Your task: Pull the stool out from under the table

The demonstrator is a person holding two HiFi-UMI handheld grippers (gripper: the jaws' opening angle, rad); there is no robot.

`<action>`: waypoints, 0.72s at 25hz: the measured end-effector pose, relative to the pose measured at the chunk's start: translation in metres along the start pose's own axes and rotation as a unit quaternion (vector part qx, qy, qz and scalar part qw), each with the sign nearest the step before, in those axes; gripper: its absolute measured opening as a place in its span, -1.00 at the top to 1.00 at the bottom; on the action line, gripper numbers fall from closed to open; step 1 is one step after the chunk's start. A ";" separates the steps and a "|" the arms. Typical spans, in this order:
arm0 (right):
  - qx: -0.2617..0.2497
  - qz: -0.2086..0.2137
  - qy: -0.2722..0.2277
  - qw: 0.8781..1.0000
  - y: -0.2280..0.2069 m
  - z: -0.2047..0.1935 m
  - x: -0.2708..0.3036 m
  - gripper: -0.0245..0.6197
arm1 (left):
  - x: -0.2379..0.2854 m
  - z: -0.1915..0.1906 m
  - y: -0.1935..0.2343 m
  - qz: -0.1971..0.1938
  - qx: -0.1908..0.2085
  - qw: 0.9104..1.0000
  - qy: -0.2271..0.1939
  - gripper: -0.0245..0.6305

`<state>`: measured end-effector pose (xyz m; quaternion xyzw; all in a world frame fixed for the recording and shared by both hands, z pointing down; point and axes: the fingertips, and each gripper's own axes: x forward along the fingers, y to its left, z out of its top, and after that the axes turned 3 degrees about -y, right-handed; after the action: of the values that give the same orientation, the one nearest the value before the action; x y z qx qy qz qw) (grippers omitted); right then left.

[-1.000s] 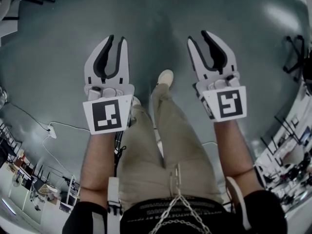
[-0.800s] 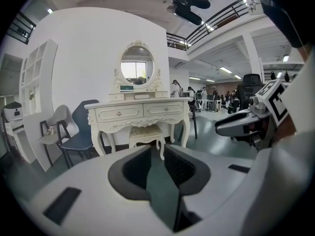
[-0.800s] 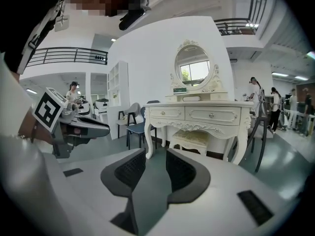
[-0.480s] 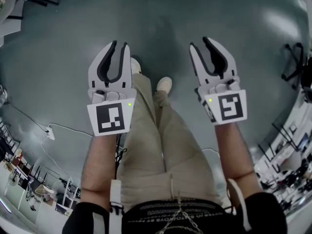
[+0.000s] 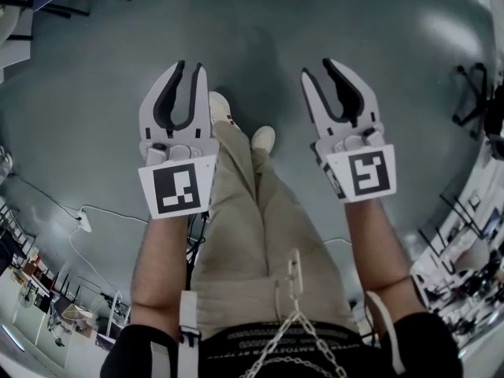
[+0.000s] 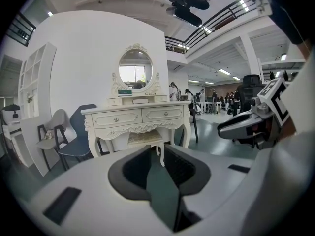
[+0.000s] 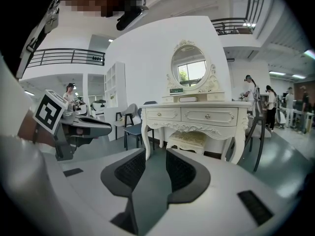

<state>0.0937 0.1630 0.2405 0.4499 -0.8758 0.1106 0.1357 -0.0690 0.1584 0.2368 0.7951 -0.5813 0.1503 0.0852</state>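
A cream dressing table [image 6: 140, 117] with an oval mirror [image 6: 135, 73] stands against a white wall some way ahead. Under it sits a cream stool [image 6: 145, 137] with a padded top, also in the right gripper view as the stool [image 7: 189, 140] beneath the table [image 7: 197, 116]. My left gripper [image 5: 191, 68] and right gripper [image 5: 317, 68] are held side by side above the grey floor, far from the stool. Both are open with nothing between the jaws. The left jaws [image 6: 156, 154] stand narrower than the right jaws [image 7: 155, 161].
A dark blue chair [image 6: 76, 132] and a pale chair [image 6: 51, 132] stand left of the table. A dark chair [image 7: 256, 132] is at its right. People stand in the hall behind. A cable and power strip [image 5: 83, 220] lie on the floor at left, beside my shoes [image 5: 264, 138].
The person has stepped forward: a second shoe has come into view ahead of the first. Both grippers keep their place in the view, jaws unchanged.
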 end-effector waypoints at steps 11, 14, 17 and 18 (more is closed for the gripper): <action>0.003 -0.012 -0.001 1.000 -0.010 0.006 0.012 0.58 | 0.012 0.007 0.016 0.005 0.005 1.000 -0.002 0.72; 0.005 -0.018 -0.001 1.000 -0.013 0.008 0.017 0.58 | 0.016 0.008 0.019 0.003 0.008 1.000 -0.002 0.72; 0.007 -0.023 0.002 1.000 -0.015 0.009 0.024 0.58 | 0.023 0.009 0.023 0.000 0.011 1.000 -0.001 0.72; 0.007 -0.023 0.004 1.000 -0.015 0.009 0.028 0.58 | 0.026 0.008 0.026 -0.002 0.011 1.000 0.000 0.72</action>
<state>0.0892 0.1302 0.2426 0.4706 -0.8637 0.1154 0.1385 -0.0853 0.1250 0.2369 0.7970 -0.5783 0.1564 0.0767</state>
